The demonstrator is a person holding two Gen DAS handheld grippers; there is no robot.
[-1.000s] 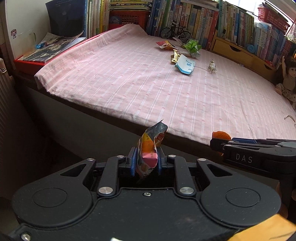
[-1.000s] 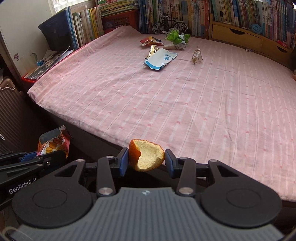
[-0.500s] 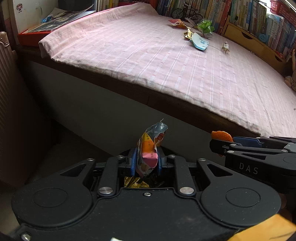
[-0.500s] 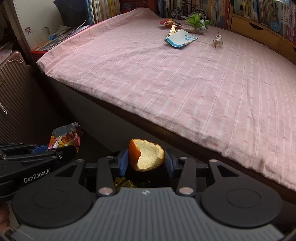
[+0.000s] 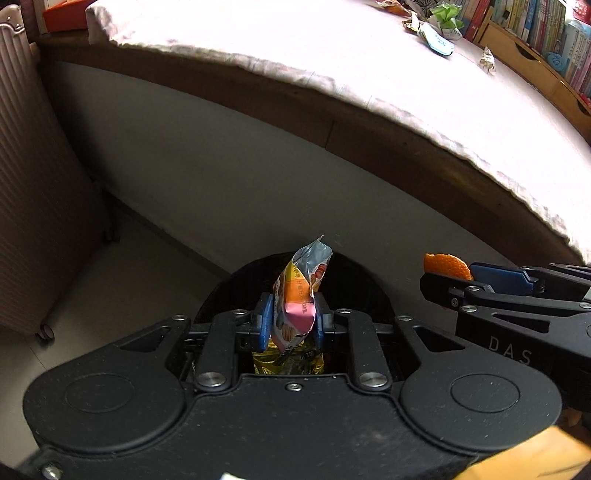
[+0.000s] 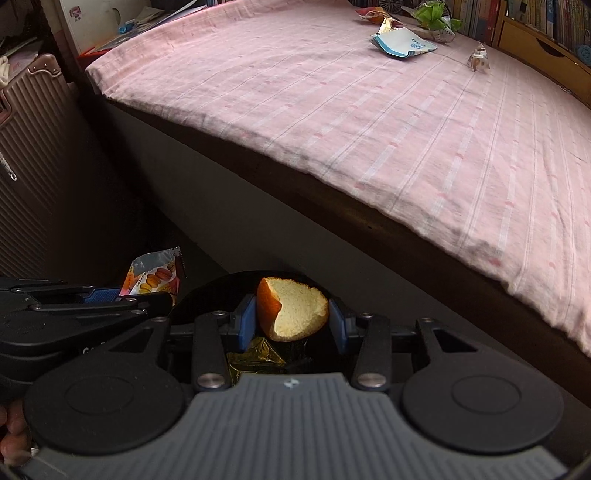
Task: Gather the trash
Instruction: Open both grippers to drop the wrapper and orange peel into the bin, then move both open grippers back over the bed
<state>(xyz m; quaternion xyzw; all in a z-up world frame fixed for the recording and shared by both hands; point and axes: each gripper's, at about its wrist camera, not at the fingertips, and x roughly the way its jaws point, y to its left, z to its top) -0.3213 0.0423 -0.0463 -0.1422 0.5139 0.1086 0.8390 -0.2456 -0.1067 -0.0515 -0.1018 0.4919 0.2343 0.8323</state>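
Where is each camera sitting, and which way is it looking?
Left wrist: sits on the left tongs, looks down at a round black bin beside the pink striped bed; tongs pinch a colourful snack wrapper.
Right wrist: sits on the right tongs, looks the same way; tongs pinch a curved orange peel; fingertips show bottom left.
Shared: bin, bed, each other's tongs.

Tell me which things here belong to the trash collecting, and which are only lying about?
Part of the job:
- snack wrapper, in the left gripper
- orange peel, in the right gripper
- black bin below both
- blue packet, green wrapper on the bed

Only lying about:
- suitcase
- books
- bed sheet
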